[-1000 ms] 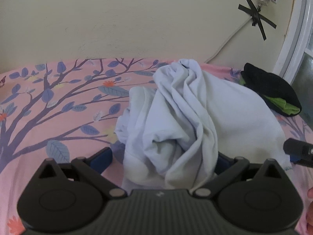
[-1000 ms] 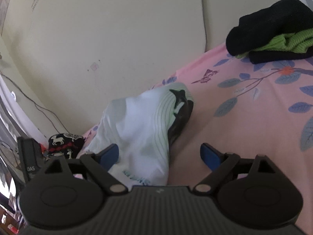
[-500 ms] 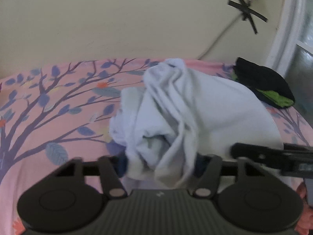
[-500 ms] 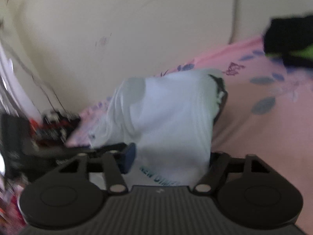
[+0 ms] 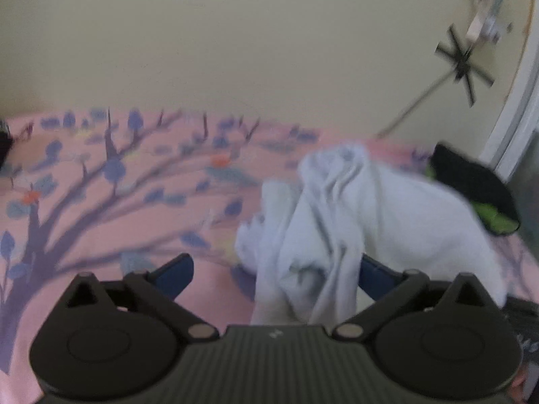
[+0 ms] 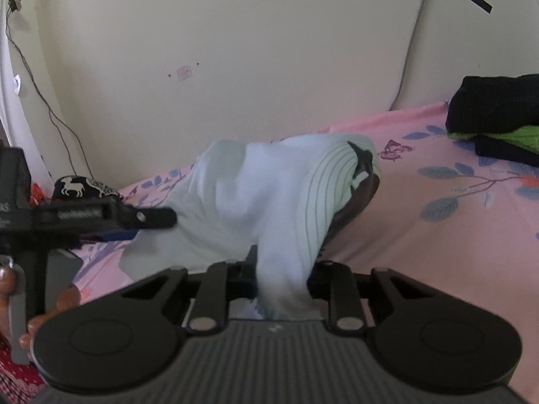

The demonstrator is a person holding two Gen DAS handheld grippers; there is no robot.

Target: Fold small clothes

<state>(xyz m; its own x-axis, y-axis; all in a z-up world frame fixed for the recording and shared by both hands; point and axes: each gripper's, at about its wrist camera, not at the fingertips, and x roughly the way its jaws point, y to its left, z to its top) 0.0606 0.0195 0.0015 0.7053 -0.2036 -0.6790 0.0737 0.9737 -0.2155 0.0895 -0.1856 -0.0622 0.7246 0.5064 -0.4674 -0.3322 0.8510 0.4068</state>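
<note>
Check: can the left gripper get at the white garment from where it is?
Probably yes. The left gripper is opening wide, and the white garment already lies bunched between its fingers, with nothing in front. The right gripper is closing on another edge.

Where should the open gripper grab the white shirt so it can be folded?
Best guess: the loose bunched edge of the white shirt nearest the left gripper, coming from the near side. That fold hangs free there, while the right gripper is closing on another part.
</note>
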